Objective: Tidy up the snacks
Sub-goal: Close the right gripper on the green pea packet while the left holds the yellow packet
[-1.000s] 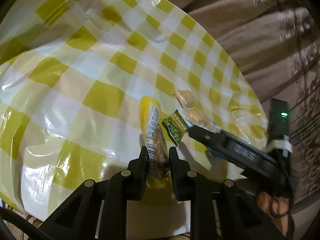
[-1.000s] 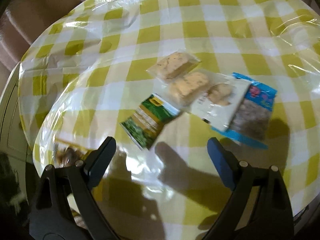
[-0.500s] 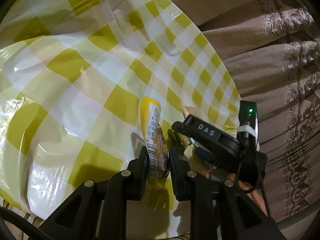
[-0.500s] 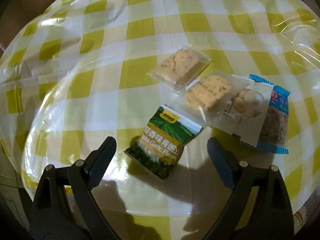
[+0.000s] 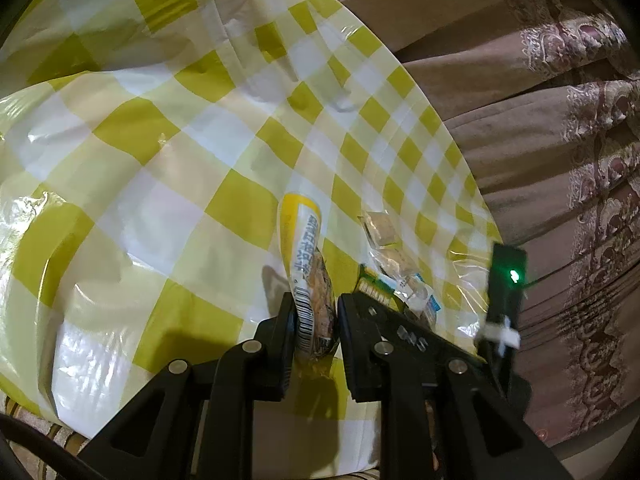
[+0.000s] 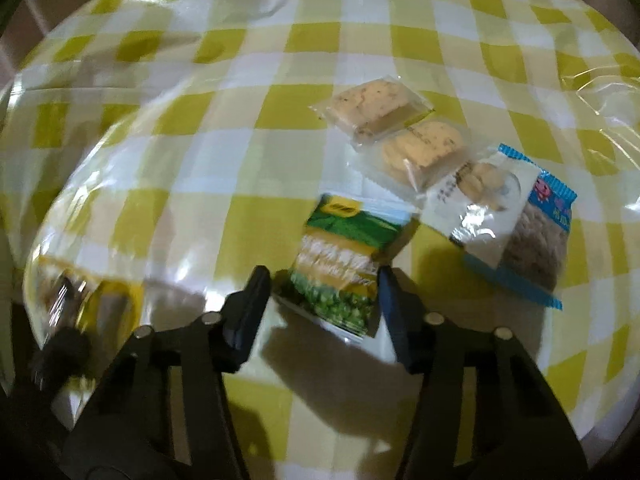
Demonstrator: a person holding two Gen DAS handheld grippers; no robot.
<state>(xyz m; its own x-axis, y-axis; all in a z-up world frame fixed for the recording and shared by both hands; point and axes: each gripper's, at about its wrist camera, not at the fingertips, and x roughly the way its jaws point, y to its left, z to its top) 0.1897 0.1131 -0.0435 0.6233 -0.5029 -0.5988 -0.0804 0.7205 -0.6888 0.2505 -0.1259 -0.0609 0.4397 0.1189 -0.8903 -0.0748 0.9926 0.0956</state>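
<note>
My left gripper (image 5: pixel 314 312) is shut on a long yellow snack packet (image 5: pixel 306 264) and holds it upright over the table's near edge. The same packet shows blurred in the right wrist view (image 6: pixel 96 300) at the far left. My right gripper (image 6: pixel 324 284) is open, its fingers on either side of a green pea snack bag (image 6: pixel 344 256) that lies on the checked cloth. I cannot tell if the pads touch the bag. In the left wrist view the right gripper's body (image 5: pixel 404 328) covers most of that bag (image 5: pixel 372 286).
A round table wears a yellow and white checked cloth (image 6: pixel 280 100) under clear plastic. Two clear cracker packs (image 6: pixel 376 106), a white cookie pack (image 6: pixel 480 200) and a blue-edged pack (image 6: pixel 536 248) lie in a row right of the green bag. Brown patterned curtains (image 5: pixel 560 140) hang behind.
My right gripper has moved forward and its fingers have narrowed around the green bag. The left gripper keeps its hold on the yellow packet and its view has swung to the right.
</note>
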